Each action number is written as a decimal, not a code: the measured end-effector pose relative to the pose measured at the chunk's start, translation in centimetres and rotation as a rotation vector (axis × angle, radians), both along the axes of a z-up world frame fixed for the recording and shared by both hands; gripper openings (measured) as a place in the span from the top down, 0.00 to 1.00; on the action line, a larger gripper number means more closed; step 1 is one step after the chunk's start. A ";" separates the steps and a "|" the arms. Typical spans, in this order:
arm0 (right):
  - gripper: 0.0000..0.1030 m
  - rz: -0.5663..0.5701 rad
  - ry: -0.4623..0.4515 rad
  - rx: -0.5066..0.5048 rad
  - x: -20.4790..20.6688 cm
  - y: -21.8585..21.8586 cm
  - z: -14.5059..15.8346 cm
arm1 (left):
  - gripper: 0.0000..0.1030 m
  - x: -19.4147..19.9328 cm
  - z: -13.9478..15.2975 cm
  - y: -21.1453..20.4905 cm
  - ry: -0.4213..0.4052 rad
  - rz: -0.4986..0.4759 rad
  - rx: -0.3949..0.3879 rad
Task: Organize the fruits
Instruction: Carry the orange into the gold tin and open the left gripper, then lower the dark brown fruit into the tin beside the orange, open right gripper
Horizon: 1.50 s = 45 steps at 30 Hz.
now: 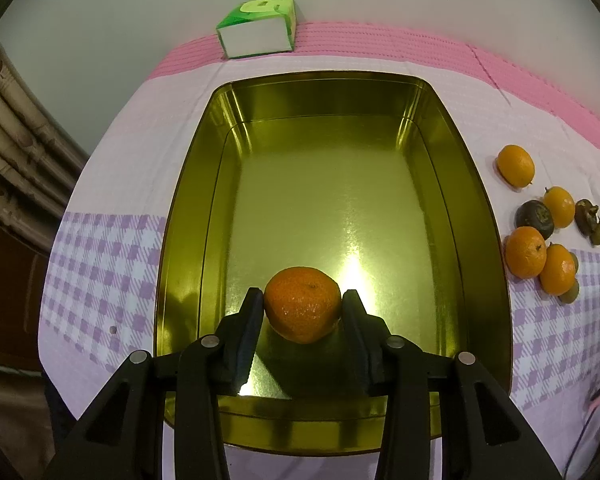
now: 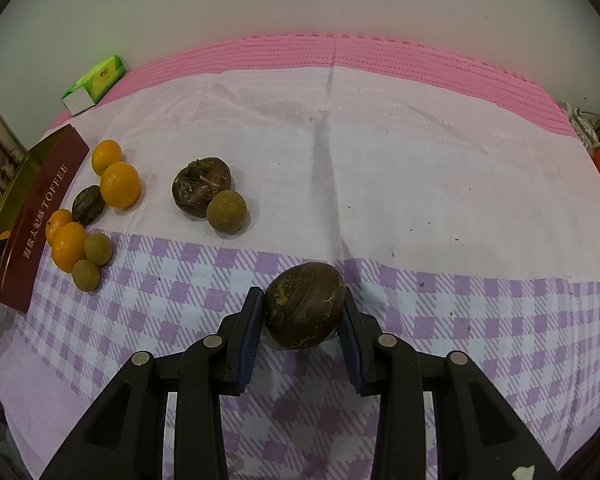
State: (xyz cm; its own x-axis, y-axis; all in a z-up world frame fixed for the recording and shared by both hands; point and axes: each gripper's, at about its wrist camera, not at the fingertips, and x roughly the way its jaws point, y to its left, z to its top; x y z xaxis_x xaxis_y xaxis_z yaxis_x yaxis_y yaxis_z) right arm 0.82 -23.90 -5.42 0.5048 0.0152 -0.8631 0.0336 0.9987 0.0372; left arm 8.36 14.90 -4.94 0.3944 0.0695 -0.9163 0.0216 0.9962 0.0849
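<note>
Left gripper is pointing steeply down into the gold tin, holding a mandarin squarely between its fingers, low over the near end of the tin floor; whether it is touching the floor cannot be told. Both pads are pressing the fruit's sides, jaws narrow. Right gripper is clamping a dark brown fruit over the checked cloth, the tin lying well off to its left. Loose fruit is sitting between them.
</note>
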 end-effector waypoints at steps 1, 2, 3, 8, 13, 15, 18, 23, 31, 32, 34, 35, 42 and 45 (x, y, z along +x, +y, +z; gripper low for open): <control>0.67 0.001 0.000 -0.003 0.0 0.0 0.0 | 0.59 0.0 0.0 0.0 0.000 0.000 -0.003; 0.67 0.003 -0.004 -0.004 0.0 0.0 0.1 | 0.59 0.0 0.0 0.1 0.000 0.000 -0.004; 0.67 0.005 -0.009 -0.005 -0.1 0.1 0.2 | 0.59 0.0 0.1 0.1 -0.001 0.001 -0.003; 0.68 0.013 -0.045 -0.028 -0.4 0.6 1.3 | 0.51 -0.2 0.5 0.4 -0.012 0.015 0.003; 0.68 0.002 -0.077 -0.025 -0.6 1.1 2.9 | 0.39 -0.8 2.2 0.7 -0.070 0.027 -0.022; 0.68 0.009 -0.090 -0.019 -0.5 1.8 3.7 | 0.36 -1.2 3.1 0.9 -0.106 0.036 -0.019; 0.67 0.052 -0.109 -0.008 -0.3 3.9 4.8 | 0.33 -1.8 4.7 1.3 -0.162 0.059 -0.020; 0.67 0.189 -0.138 0.021 0.8 9.6 6.8 | 0.28 -3.6 6.7 2.5 -0.222 0.105 -0.015; 0.67 0.405 -0.137 0.083 3.1 20.4 7.8 | 0.27 -6.2 7.5 5.6 -0.247 0.200 0.004; 0.67 0.438 -0.139 0.079 3.3 21.9 7.8 | 0.27 -6.5 7.5 6.2 -0.252 0.225 -0.002; 0.67 0.486 -0.143 0.067 3.5 24.1 7.7 | 0.27 -6.6 7.4 7.1 -0.252 0.257 -0.009; 0.67 0.502 -0.141 0.062 3.6 24.9 7.6 | 0.27 -6.5 7.3 7.5 -0.251 0.274 -0.011; 0.67 0.581 -0.093 0.026 5.3 30.6 5.5 | 0.26 -6.3 6.7 9.9 -0.235 0.371 -0.028; 0.67 0.596 -0.071 0.008 5.7 31.5 4.4 | 0.26 -6.2 6.3 10.7 -0.220 0.401 -0.045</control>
State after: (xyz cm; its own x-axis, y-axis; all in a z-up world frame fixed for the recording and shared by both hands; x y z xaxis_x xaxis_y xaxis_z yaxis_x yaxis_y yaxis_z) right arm 6.56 7.59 -1.03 0.4634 0.3197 -0.8265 -0.5347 0.8446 0.0269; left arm 2.20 25.59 1.40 0.5299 0.2179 -0.8196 -0.3800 0.9250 0.0003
